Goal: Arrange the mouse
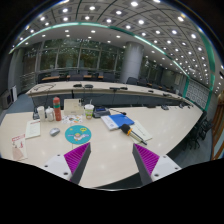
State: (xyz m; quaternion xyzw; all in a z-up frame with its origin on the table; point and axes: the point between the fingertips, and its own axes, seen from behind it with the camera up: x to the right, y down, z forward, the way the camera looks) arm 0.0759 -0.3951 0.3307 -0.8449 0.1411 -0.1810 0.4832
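Observation:
My gripper [112,162] is open, with nothing between its purple pads [73,160]. It hovers over the near part of a beige table [110,145]. A round teal mat [78,133] lies on the table beyond the left finger. A small dark object [74,121] sits just behind the mat; I cannot tell if it is the mouse. No mouse shows clearly elsewhere.
A blue book [120,120] on white papers lies beyond the right finger. A paper cup [88,111] and a red-capped bottle [57,108] stand further back. Papers [33,129] and a pink item [17,146] lie at the left. Desks and chairs fill the room behind.

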